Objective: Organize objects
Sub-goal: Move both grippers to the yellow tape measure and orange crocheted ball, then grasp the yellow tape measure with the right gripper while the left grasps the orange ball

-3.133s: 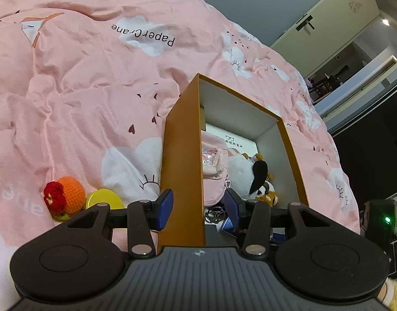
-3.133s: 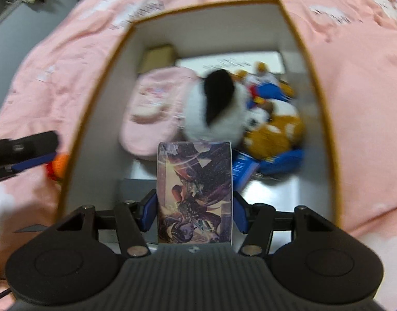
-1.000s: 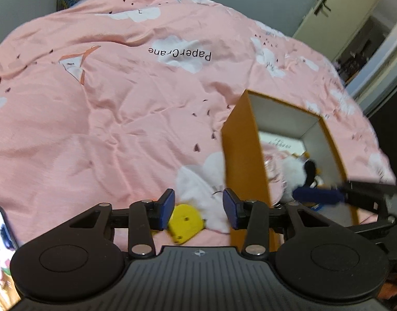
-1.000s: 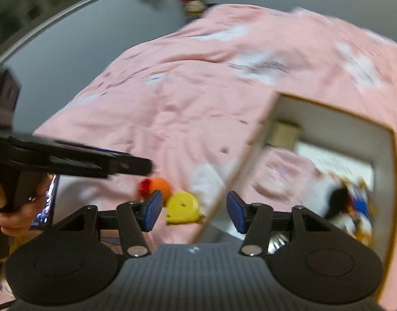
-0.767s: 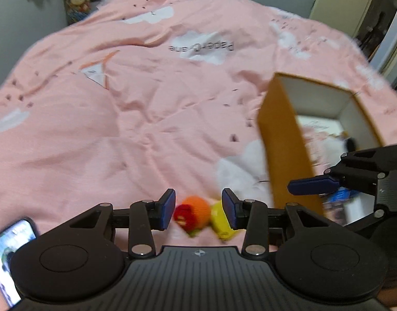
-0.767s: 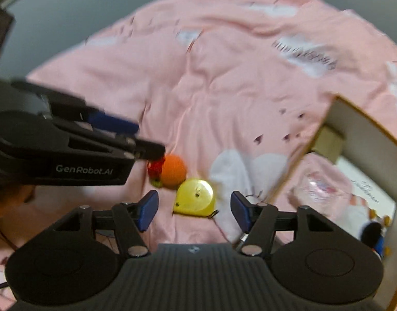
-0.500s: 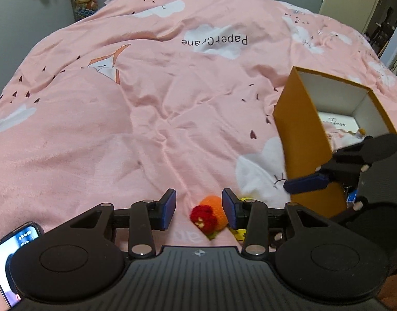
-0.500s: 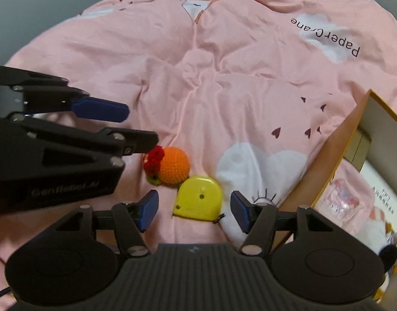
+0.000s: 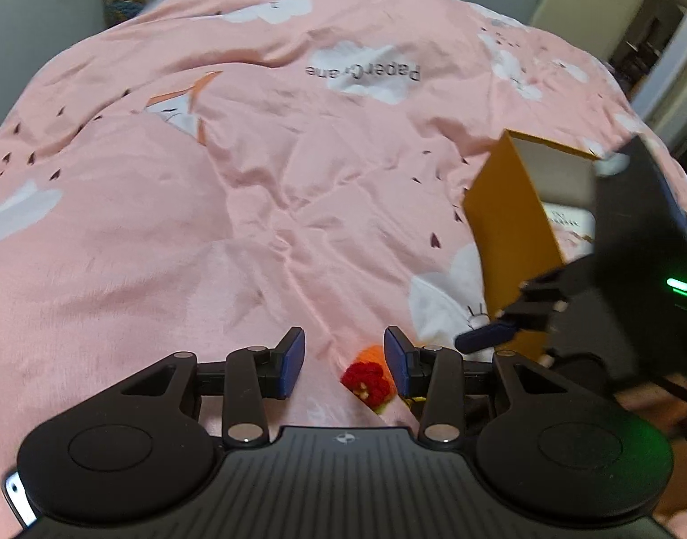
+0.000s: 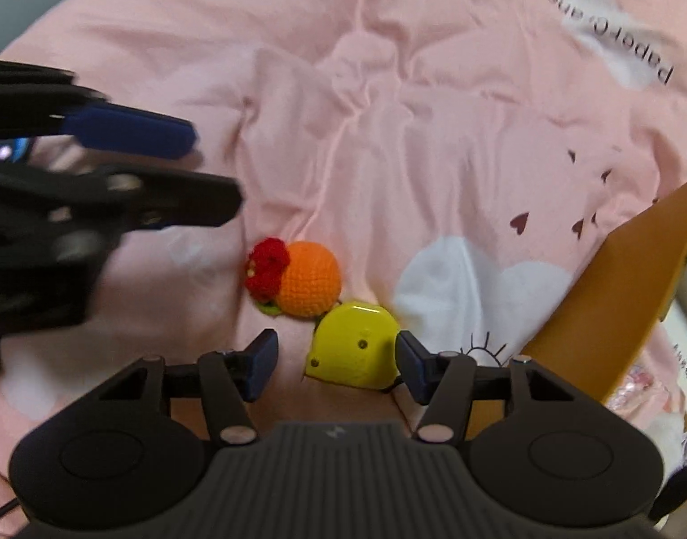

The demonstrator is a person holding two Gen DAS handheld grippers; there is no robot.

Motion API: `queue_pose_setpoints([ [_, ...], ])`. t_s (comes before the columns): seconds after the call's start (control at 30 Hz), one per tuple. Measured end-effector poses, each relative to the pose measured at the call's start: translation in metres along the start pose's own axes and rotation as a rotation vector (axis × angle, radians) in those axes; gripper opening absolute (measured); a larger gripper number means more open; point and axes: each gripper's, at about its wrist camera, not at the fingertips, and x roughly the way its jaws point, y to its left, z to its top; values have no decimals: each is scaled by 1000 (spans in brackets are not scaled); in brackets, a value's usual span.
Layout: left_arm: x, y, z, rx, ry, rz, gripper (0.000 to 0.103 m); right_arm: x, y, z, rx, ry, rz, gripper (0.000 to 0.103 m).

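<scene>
A: Right wrist view: what is seen nearest the right gripper [image 10: 336,366]?

B: Its jaws are closing and nothing is pressed yet; the yellow tape measure [image 10: 354,350] is framed between them on the pink duvet [image 10: 433,134], touching the crocheted orange [image 10: 307,285] just beyond it.

A: And the left gripper [image 9: 344,361]?

B: It is held apart and empty, with the crocheted orange seen just past its right pad. Farther right, the orange box [image 9: 509,242] is stood on the duvet, partly filled.

A: Which step is judged to be in hand?

B: A pickup of the tape measure, probably. A further descent and a squeeze across its flat sides would be called for, then a carry to the box.
</scene>
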Motion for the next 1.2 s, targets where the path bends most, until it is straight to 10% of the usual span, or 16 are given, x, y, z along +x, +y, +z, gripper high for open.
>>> queue_pose_setpoints([
  [0.63,18,-26,2,532,176,-104,55,30,-7,2,8,81,0,56],
  [1.2,72,-47,7,726,343,-161,61,-100,-10,-27,-138,-91,-7,56],
])
